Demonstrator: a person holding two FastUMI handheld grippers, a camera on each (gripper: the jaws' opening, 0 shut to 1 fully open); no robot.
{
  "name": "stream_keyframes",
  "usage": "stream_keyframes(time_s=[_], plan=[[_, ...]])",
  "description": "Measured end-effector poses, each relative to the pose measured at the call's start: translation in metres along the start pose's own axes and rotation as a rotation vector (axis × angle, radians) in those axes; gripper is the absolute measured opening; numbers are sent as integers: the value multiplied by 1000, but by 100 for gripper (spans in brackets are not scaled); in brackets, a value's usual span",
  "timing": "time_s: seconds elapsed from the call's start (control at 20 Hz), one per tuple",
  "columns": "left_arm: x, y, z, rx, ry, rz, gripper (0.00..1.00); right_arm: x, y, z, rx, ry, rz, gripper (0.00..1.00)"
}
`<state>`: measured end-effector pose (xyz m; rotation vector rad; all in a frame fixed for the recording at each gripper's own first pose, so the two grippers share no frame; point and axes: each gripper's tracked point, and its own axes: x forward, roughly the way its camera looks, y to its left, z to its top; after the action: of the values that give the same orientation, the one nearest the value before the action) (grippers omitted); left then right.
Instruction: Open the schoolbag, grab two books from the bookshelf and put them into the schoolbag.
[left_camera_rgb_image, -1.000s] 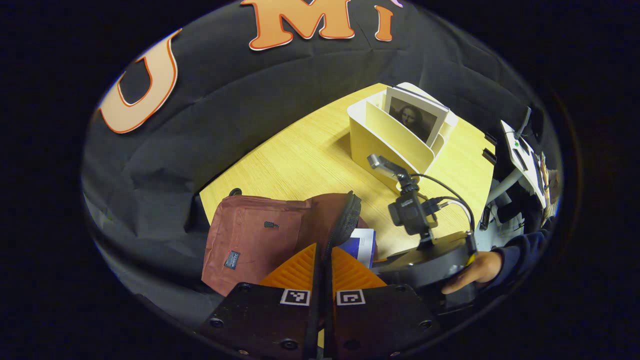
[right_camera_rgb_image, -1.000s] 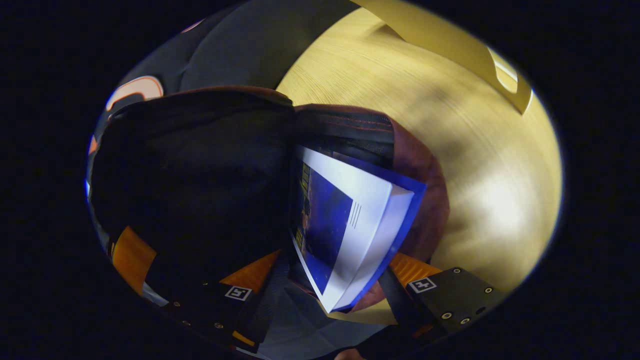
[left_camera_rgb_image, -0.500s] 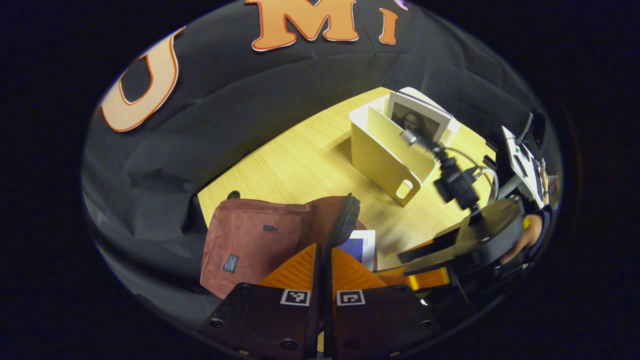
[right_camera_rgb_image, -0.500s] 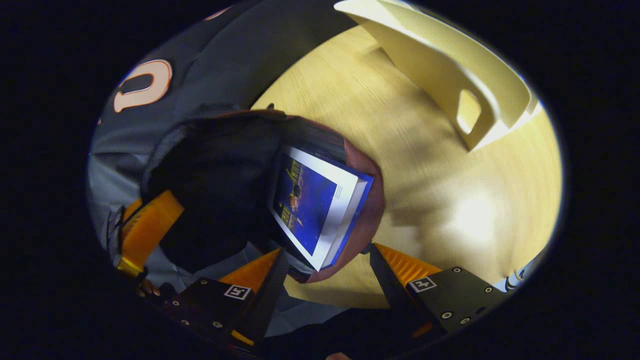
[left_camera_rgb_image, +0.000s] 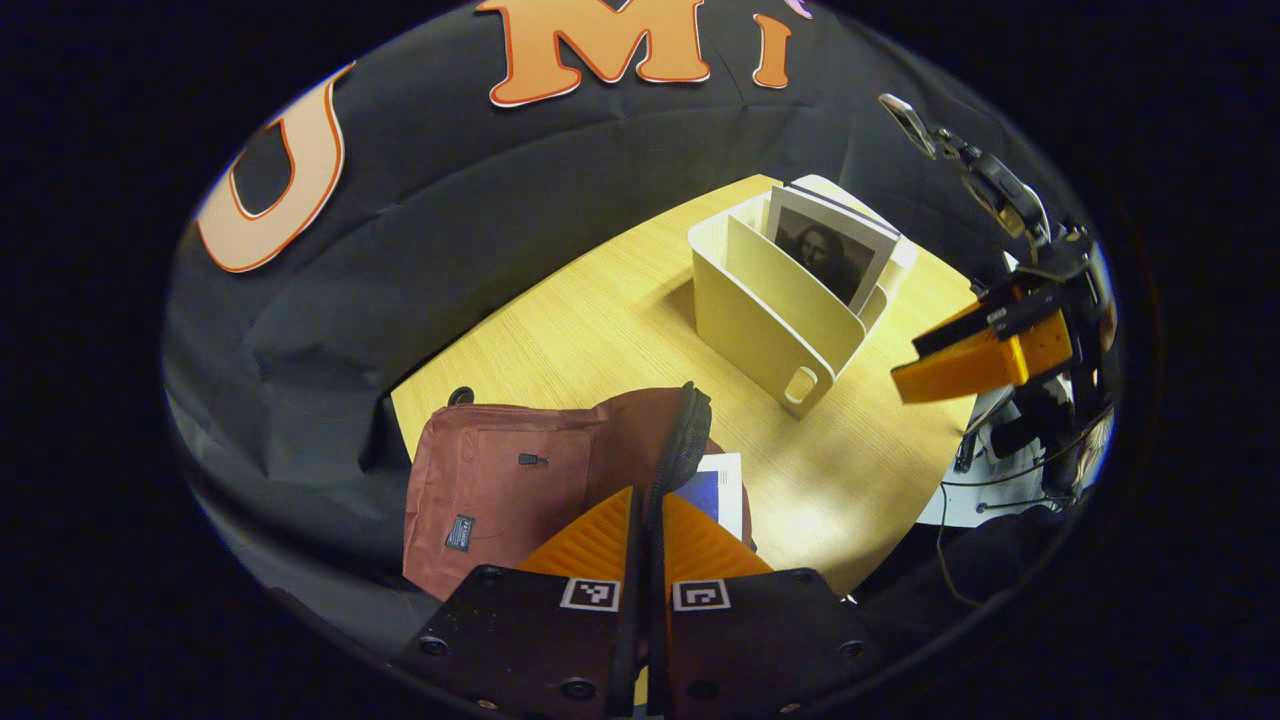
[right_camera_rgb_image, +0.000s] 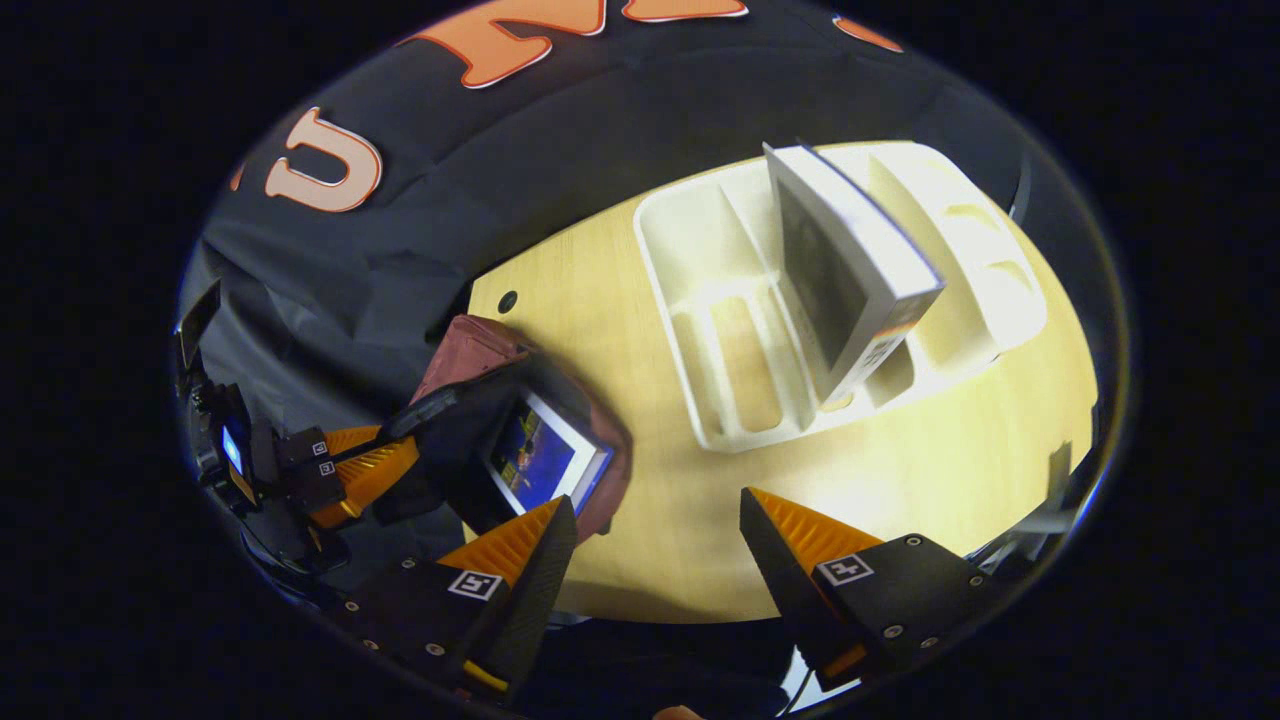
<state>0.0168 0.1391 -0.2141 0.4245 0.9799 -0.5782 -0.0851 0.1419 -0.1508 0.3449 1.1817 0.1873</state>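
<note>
left claw (left_camera_rgb_image: 645, 505) pinching schoolbag (left_camera_rgb_image: 520, 480) flap, right claw (right_camera_rgb_image: 655, 530) spread — empty

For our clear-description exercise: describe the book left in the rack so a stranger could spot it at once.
Start at the wooden table and find the cream rack standing on it. One book leans upright in its middle slot, with a grey portrait cover. The blue book sits in the red bag instead.
</note>
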Motion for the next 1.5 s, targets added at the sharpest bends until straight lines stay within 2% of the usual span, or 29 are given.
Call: stream_keyframes(time_s=[0.2,0.35,0.5,0.7,1.15,1.35,1.4,1.45,1.5], plan=[[3,9,-4,-14,5,46,5,-19,-13,26,-83,15,-28,98],[5,2,-5,-28,11,33,5,-27,-35,57,-146,8,-85,98],[5,6,-6,-56,22,51,5,-32,-59,98,-224,-8,-162,98],[6,7,-9,-84,37,66,5,-17,-87,139,-267,17,-221,98],[-9,33,-10,-33,91,174,5,48,-106,150,-327,154,-227,97],[-13,38,-7,-11,111,198,5,66,-115,155,-312,181,-224,88],[-15,38,-6,-13,114,191,5,70,-116,154,-310,186,-223,84],[-15,39,-5,-24,116,185,5,73,-118,154,-307,193,-223,71],[-17,42,-3,-30,117,185,5,78,-120,152,-305,200,-224,79]])
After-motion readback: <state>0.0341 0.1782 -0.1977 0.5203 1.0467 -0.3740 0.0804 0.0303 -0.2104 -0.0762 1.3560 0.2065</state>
